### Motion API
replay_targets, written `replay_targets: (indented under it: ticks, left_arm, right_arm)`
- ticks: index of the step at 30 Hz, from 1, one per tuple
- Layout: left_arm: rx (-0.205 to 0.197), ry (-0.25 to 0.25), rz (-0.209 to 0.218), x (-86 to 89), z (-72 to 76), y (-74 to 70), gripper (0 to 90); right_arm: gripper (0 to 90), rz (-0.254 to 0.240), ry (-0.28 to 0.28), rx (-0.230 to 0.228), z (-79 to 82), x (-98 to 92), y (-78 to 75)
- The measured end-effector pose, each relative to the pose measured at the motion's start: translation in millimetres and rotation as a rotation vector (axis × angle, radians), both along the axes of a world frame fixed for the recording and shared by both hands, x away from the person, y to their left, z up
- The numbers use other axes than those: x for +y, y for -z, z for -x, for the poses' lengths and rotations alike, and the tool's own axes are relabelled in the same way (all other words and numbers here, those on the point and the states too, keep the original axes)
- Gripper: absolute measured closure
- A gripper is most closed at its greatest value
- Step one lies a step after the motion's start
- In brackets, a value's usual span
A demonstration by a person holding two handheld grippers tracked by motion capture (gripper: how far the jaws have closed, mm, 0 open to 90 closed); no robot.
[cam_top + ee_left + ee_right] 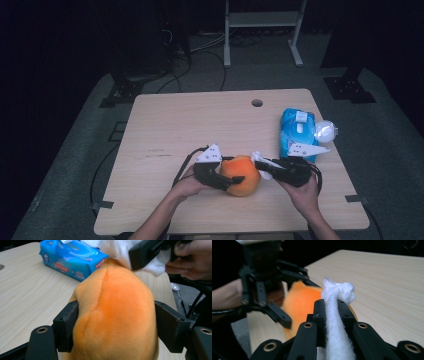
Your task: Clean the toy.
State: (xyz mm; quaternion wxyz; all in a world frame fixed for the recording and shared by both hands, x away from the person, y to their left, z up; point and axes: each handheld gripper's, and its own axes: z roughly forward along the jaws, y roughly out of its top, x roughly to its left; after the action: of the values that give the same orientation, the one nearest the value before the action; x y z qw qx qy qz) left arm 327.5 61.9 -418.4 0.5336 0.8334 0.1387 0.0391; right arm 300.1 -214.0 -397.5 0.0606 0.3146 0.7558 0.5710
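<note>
Left hand-held gripper (234,181) grasps the orange plush (115,315), jaws pressed into both sides, at the near middle of the tabletop (165,130). Right hand-held gripper (265,165) is clenched on a white wipe (335,315) touching the plush's right side. Wipes pack (297,131) lies far right.

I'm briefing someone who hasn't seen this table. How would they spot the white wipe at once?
Start at the light wooden table and find the orange plush toy near its front edge, clamped in the left gripper. The white wipe is pinched in the right gripper, touching the toy's right side. Unlike the blue wet-wipe pack behind, it is a loose, crumpled white tuft.
</note>
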Motion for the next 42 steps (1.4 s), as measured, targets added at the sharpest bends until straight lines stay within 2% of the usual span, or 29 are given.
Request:
replay_targets:
  ticks: [1,4,9,11,14,17,19,22,23,25,26,28,30,32,34,37,38,40,42]
  left_arm:
    - [-0.015,0.013,-0.012,-4.1,3.2,0.1,27.4]
    - [-0.065,0.020,-0.042,-12.9,10.9,-0.8,27.5]
    - [-0.051,0.010,-0.028,-12.3,9.0,0.5,27.6]
    - [-0.055,0.011,-0.032,-14.9,10.4,1.1,27.5]
    - [-0.065,0.028,-0.041,-18.2,13.5,2.3,27.2]
    - [-0.078,0.034,-0.048,-18.8,16.0,2.3,26.3]
    - [-0.080,0.056,-0.038,-16.7,14.7,2.8,23.6]
    - [-0.062,0.080,-0.001,-8.8,9.7,3.2,16.9]
    - [-0.043,0.074,0.007,-5.1,6.6,3.3,14.8]
    - [-0.020,0.055,-0.005,-2.9,2.5,7.1,10.4]
    - [-0.011,0.062,-0.009,-3.1,1.5,10.3,11.7]
    - [-0.016,0.062,-0.010,-4.6,2.5,13.1,18.9]
    - [-0.024,0.063,-0.024,-6.7,4.0,11.3,25.2]
    - [-0.040,0.075,-0.029,-10.3,7.6,11.5,27.4]
    - [-0.058,0.093,-0.044,-15.6,12.2,11.5,27.9]
    - [-0.104,0.115,-0.084,-22.1,20.4,10.3,27.8]
    - [-0.100,0.113,-0.082,-21.4,20.5,10.4,27.8]
    - [-0.087,0.116,-0.069,-19.3,18.5,11.3,27.9]
    - [-0.086,0.123,-0.069,-18.5,17.7,11.4,27.9]
  right_arm:
    - [79.1,-0.007,-0.008,-0.001,0.3,1.1,-1.1]
    - [79.0,0.038,-0.005,-0.024,1.2,6.8,-1.2]
    - [79.1,0.072,0.059,-0.032,-2.2,-2.9,2.0]
    - [79.2,0.071,0.064,-0.022,-1.7,-1.8,2.2]
    - [79.1,0.064,0.025,-0.028,1.9,7.4,2.2]
    - [79.1,0.095,0.004,-0.049,6.3,15.7,-0.3]
    - [79.2,0.090,0.003,-0.029,4.2,13.2,-0.2]
    - [79.2,0.105,-0.016,-0.004,2.2,10.6,4.0]
    - [79.2,0.107,-0.018,-0.004,2.2,10.1,4.6]
    - [79.2,0.110,-0.010,-0.006,1.0,6.7,4.4]
    - [79.2,0.104,-0.002,0.001,-0.3,4.4,4.1]
    - [79.2,0.088,0.007,0.014,-2.6,1.5,4.6]
    - [79.2,0.091,0.014,0.008,-0.4,2.3,3.8]
    - [79.4,0.083,0.010,-0.003,2.9,5.7,1.2]
    - [79.4,0.073,-0.017,-0.015,6.6,13.3,-1.9]
    - [79.4,0.087,-0.060,-0.035,12.5,26.7,-4.5]
    - [79.4,0.092,-0.064,-0.032,12.7,27.6,-4.5]
    - [79.4,0.085,-0.055,-0.022,9.0,23.1,-2.9]
    - [79.4,0.103,-0.014,-0.015,4.1,15.1,-0.2]
